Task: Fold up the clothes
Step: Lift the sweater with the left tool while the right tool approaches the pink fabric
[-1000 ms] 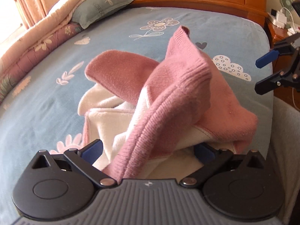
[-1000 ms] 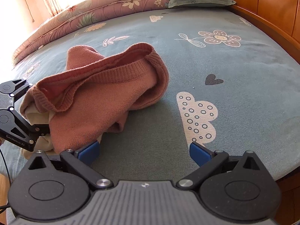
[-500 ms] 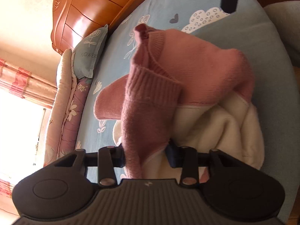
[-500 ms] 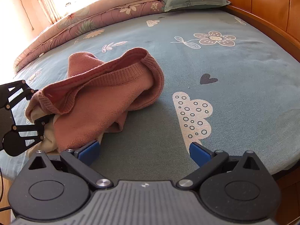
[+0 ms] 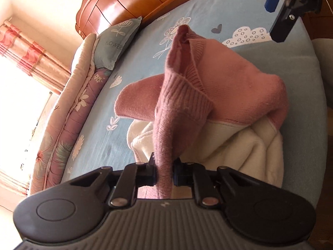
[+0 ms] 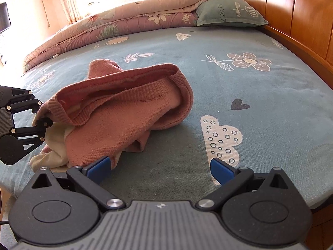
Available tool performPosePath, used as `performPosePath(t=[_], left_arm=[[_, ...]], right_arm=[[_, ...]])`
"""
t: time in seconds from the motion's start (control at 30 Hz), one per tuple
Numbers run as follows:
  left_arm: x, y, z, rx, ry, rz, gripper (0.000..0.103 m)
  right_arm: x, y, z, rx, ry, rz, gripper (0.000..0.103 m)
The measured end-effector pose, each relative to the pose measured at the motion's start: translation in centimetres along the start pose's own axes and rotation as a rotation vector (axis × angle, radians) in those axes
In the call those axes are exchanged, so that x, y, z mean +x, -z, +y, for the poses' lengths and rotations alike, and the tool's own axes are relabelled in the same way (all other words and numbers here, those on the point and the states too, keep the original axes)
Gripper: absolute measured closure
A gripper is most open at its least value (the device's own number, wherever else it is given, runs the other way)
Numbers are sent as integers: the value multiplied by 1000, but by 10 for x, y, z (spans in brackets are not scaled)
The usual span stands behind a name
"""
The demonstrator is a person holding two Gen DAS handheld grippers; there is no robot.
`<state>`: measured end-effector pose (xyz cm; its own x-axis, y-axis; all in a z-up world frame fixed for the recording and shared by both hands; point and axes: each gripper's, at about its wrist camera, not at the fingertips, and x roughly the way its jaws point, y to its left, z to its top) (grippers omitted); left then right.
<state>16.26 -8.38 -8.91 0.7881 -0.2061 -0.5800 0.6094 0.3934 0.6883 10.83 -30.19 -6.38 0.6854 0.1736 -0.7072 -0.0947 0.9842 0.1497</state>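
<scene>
Now the left gripper [image 5: 164,171] has just been closing, and its jaws are clamped on the ribbed edge of the pink sweater [image 5: 224,87]. The sweater lies in a loose heap on the blue bed sheet [image 6: 260,95], near the front edge of the bed, and its cream lining [image 5: 245,145] shows below the pink knit. From the right wrist view, the pinched edge is a little lifted at the left side of the heap. The right gripper [image 6: 160,169] hangs over the sheet with its blue fingers [image 6: 100,166] wide apart and nothing between them; its left finger is just beside the sweater's near edge. A pillow [image 6: 229,14] lies against the wooden headboard [image 6: 291,10].
</scene>
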Motion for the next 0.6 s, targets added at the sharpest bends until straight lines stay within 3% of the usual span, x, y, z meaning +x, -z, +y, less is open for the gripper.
performPosePath(t=[0.13,0.3,0.47,0.6], left_arm=[[-17,13,19,-110,-36,-1,91],[-27,42,44,-260,-44,56,91],[-37,65,61,-460,-6,78,91],[-36,75,61,-513,18,92,90]], right_arm=[[-2,-5,5,-69,4,-25,0],[2,-21,9,-135,-43,-51,0],[12,-41,19,-234,-64,-95,0],[29,-70,21,-289,-58,-123,0]])
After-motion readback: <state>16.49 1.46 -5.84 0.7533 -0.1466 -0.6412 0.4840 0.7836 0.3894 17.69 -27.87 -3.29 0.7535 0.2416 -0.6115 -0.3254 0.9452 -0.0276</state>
